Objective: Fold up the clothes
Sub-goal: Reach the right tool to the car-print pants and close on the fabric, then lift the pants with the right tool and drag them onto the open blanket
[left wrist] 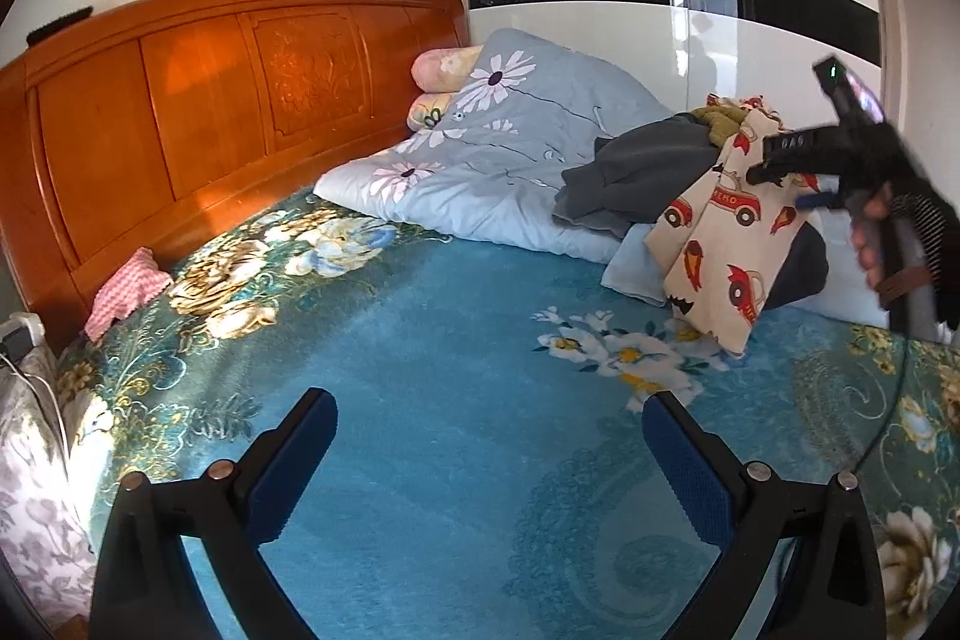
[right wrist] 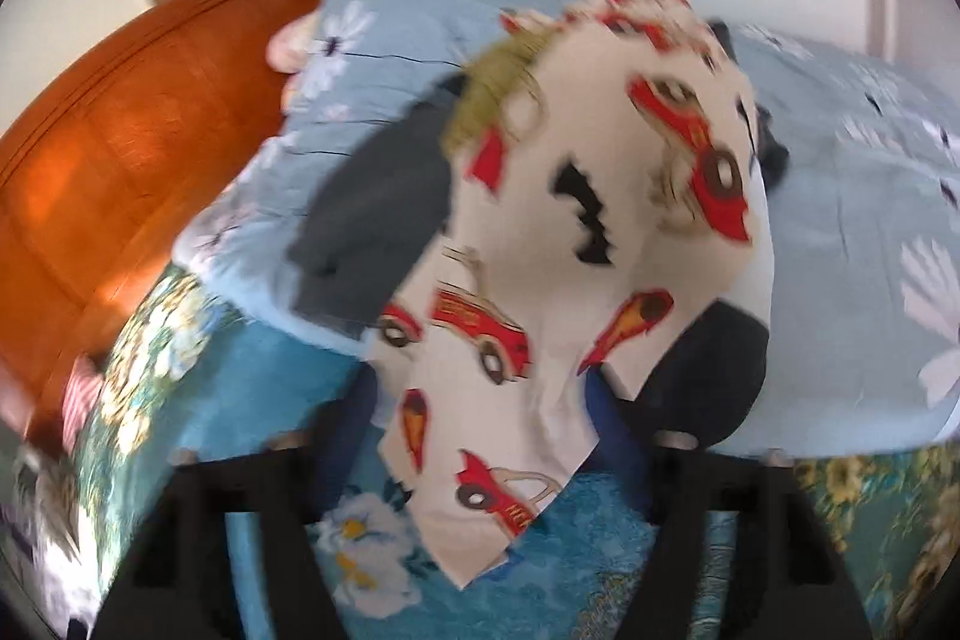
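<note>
Bed, car-print garment between right gripper fingers

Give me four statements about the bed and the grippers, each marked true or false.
1. The left gripper holds the car-print garment. False: it is open and empty above the blue floral bedspread.
2. The car-print garment hangs beside the right gripper. True.
3. The headboard is white metal. False: it is orange-brown wood.
4. A dark grey garment lies on the light blue quilt. True.
</note>
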The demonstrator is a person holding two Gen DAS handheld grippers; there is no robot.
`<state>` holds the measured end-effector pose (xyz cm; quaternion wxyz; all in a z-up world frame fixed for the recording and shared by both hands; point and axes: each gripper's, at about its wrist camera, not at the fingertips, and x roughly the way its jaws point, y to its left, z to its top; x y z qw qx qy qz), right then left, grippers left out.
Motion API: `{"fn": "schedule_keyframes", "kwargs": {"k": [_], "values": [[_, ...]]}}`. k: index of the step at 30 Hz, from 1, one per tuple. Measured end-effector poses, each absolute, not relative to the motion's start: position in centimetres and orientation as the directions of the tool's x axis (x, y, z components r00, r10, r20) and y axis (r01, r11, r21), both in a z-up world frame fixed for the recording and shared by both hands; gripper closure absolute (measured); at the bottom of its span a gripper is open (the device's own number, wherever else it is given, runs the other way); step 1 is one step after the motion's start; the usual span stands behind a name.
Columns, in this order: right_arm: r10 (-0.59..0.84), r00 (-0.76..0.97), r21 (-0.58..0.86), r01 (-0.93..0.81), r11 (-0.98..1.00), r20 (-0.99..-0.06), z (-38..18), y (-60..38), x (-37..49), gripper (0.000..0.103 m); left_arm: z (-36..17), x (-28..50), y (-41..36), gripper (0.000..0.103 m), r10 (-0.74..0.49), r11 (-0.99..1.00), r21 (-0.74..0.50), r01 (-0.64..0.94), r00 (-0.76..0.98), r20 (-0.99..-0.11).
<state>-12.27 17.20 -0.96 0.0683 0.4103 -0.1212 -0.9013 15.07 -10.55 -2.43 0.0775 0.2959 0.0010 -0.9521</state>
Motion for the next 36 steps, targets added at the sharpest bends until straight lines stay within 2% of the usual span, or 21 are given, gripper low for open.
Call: {"fn": "schedule_keyframes", "kwargs": {"k": [6, 7, 8, 10, 12, 16, 22, 26, 31, 34, 36], "values": [[-0.135, -0.619, 0.246, -0.098, -0.964, -0.774, -4.3, 17.5, -15.3, 0.029, -3.7, 14.8, -12.2, 0.0, -0.159, -0.982, 0.014, 0.188, -0.788, -0.595], [-0.146, -0.615, 0.26, -0.101, -0.96, -0.775, -4.5, 17.7, -15.6, 0.033, -3.9, 14.7, -12.5, 0.0, -0.16, -0.981, 0.01, 0.193, -0.784, -0.6], [-0.161, -0.613, 0.277, -0.099, -0.956, -0.774, -4.6, 17.9, -15.9, 0.04, -4.1, 14.7, -12.6, 0.0, -0.16, -0.98, 0.007, 0.197, -0.779, -0.606], [-0.187, -0.609, 0.316, -0.111, -0.942, -0.771, -4.6, 18.8, -16.0, 0.08, -4.5, 14.6, -12.9, 0.0, -0.158, -0.979, -0.002, 0.203, -0.771, -0.617], [-0.233, -0.61, 0.373, -0.112, -0.921, -0.757, -4.2, 19.7, -16.1, 0.093, -4.8, 14.6, -13.1, 0.0, -0.146, -0.978, -0.023, 0.206, -0.764, -0.629], [-0.38, -0.637, 0.524, -0.045, -0.851, -0.671, -2.0, 21.5, -14.7, 0.096, -4.9, 15.0, -13.0, 0.0, -0.121, -0.977, -0.059, 0.205, -0.762, -0.637], [-0.516, -0.691, 0.615, 0.13, -0.778, -0.507, 5.4, 21.7, -11.2, 0.096, -3.7, 16.2, -12.3, 0.0, -0.116, -0.979, -0.063, 0.196, -0.779, -0.616], [-0.645, -0.69, 0.649, 0.332, -0.684, -0.328, 11.6, 21.4, -7.9, 0.103, -2.8, 16.9, -12.2, 0.0, -0.113, -0.977, -0.078, 0.199, -0.788, -0.605], [-0.646, -0.688, 0.468, 0.475, -0.745, -0.33, 18.0, 17.4, -5.2, 0.103, -1.7, 18.2, -12.2, 0.0, -0.109, -0.974, -0.098, 0.205, -0.8, -0.59], [-0.633, -0.677, 0.461, 0.456, -0.762, -0.375, 17.6, 15.8, -5.3, 0.103, -1.2, 19.2, -12.2, 0.0, -0.121, -0.974, -0.089, 0.21, -0.805, -0.58], [-0.574, -0.702, 0.447, 0.39, -0.805, -0.422, 16.1, 15.8, -5.8, 0.103, -0.9, 19.9, -12.3, 0.0, -0.129, -0.973, -0.083, 0.215, -0.807, -0.576]]}}
